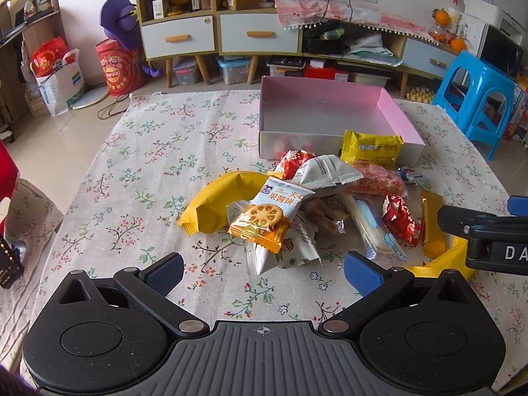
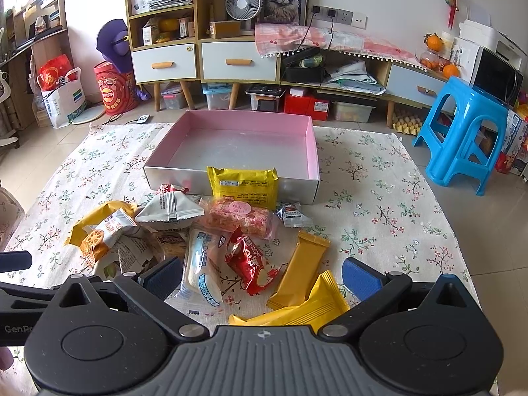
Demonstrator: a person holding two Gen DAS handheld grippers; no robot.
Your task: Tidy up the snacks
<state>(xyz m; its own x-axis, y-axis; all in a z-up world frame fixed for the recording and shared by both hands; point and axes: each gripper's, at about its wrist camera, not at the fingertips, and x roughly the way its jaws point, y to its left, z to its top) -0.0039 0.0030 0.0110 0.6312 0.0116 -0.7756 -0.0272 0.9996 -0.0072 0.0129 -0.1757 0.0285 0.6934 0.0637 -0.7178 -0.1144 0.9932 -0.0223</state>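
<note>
A pile of wrapped snacks (image 1: 316, 204) lies on the floral tablecloth in front of an empty pink-lined box (image 1: 323, 112) (image 2: 244, 142). A biscuit packet (image 1: 270, 214) rests on a curved yellow packet (image 1: 217, 204). A yellow square packet (image 2: 243, 183) leans on the box's front wall. Nearer the right wrist camera lie a red packet (image 2: 250, 264), a white-blue packet (image 2: 201, 270) and two yellow bars (image 2: 303, 270). My left gripper (image 1: 262, 272) is open, just short of the pile. My right gripper (image 2: 262, 279) is open above the near snacks, holding nothing.
A blue plastic stool (image 2: 462, 132) stands right of the table. Cabinets with drawers (image 2: 204, 59) and storage bins line the far wall. The right gripper's body (image 1: 488, 234) shows at the left wrist view's right edge. The floral cloth (image 2: 379, 198) spreads around the pile.
</note>
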